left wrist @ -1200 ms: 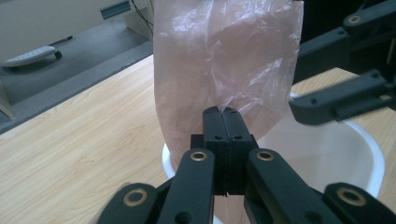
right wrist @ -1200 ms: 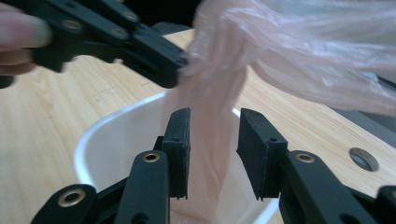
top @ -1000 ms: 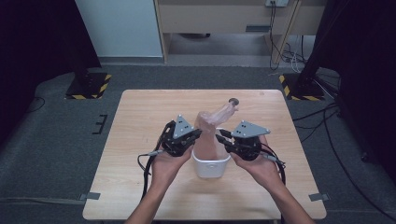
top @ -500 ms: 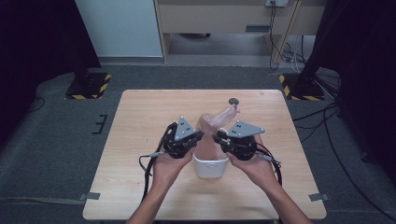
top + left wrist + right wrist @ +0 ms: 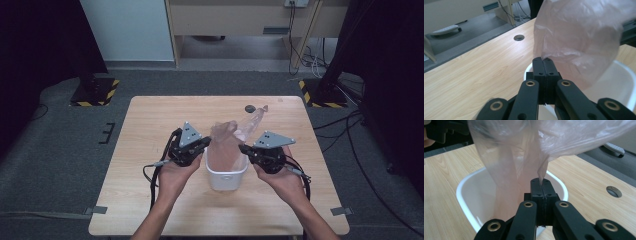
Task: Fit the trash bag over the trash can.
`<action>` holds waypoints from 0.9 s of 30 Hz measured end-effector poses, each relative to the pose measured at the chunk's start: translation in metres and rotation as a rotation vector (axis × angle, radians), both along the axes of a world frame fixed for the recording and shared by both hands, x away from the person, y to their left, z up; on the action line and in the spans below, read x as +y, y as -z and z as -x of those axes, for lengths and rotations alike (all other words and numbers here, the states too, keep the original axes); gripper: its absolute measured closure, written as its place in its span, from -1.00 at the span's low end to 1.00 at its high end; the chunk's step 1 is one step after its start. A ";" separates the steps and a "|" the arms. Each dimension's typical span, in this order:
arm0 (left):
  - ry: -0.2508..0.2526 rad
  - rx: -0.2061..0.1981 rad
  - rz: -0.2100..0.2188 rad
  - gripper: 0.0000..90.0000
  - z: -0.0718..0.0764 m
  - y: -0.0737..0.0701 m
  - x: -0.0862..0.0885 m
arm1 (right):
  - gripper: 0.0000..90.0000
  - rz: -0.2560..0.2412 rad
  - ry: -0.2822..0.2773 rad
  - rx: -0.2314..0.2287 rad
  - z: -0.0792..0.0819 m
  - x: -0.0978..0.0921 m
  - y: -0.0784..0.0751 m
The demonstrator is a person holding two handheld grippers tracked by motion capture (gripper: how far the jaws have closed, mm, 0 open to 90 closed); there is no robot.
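Note:
A thin pinkish plastic bag (image 5: 231, 139) hangs over a white plastic bin (image 5: 226, 176) on the wooden table (image 5: 150, 125). My left gripper (image 5: 206, 143) is shut on the bag's left edge, and my right gripper (image 5: 242, 148) is shut on its right edge. In the left gripper view the jaws (image 5: 543, 60) pinch a fold of the bag (image 5: 576, 37) above the bin's rim (image 5: 624, 75). Seen from the right gripper view, the bag (image 5: 524, 152) drops from the pinched jaws (image 5: 541, 180) into the bin (image 5: 471, 192). One part of the bag trails up to the far right.
A round cable hole (image 5: 249, 108) lies in the table near its far edge. Grey carpet surrounds the table, with cables (image 5: 345, 125) on the floor at the right and black stands (image 5: 95, 85) at the far corners.
Both grippers have moved slightly apart and toward the person, spreading the bag's mouth wider over the bin. The bin has not moved.

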State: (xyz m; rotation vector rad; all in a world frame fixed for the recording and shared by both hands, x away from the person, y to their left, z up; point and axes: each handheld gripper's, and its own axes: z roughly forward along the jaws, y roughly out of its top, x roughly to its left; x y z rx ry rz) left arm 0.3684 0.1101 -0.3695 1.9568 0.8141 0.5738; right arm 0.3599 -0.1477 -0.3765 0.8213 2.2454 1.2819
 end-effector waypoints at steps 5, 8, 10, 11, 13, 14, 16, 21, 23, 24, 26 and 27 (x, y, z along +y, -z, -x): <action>0.000 0.011 0.020 1.00 -0.001 0.004 0.004 | 1.00 -0.007 0.011 0.007 -0.002 -0.005 0.004; 0.003 0.006 0.029 0.99 0.001 0.006 0.004 | 1.00 -0.017 0.015 0.020 -0.005 -0.005 0.005; 0.002 0.000 0.027 0.90 0.003 0.007 0.004 | 1.00 -0.018 0.020 0.025 -0.008 -0.004 0.006; 0.002 -0.003 0.026 0.81 0.005 0.007 0.004 | 1.00 -0.020 0.024 0.030 -0.010 -0.003 0.007; 0.000 -0.009 0.025 0.77 0.007 0.007 0.005 | 1.00 -0.022 0.025 0.035 -0.011 -0.002 0.008; -0.002 -0.011 0.027 0.72 0.007 0.008 0.005 | 1.00 -0.023 0.027 0.035 -0.012 -0.001 0.008; -0.001 -0.013 0.033 0.60 0.009 0.008 0.006 | 1.00 -0.024 0.025 0.038 -0.013 0.000 0.009; 0.002 -0.008 0.043 0.26 0.009 0.009 0.003 | 1.00 -0.018 0.018 0.038 -0.012 0.004 0.009; -0.004 0.004 0.045 0.21 0.013 0.008 0.000 | 1.00 -0.017 0.018 0.037 -0.012 0.005 0.009; 0.012 -0.016 0.044 0.20 0.012 0.008 -0.001 | 1.00 -0.018 0.020 0.038 -0.012 0.006 0.009; 0.008 -0.003 0.042 0.17 0.016 0.007 -0.003 | 1.00 -0.019 0.021 0.039 -0.013 0.007 0.009; 0.025 -0.021 0.038 0.17 0.015 0.007 -0.005 | 1.00 -0.017 0.020 0.039 -0.013 0.007 0.009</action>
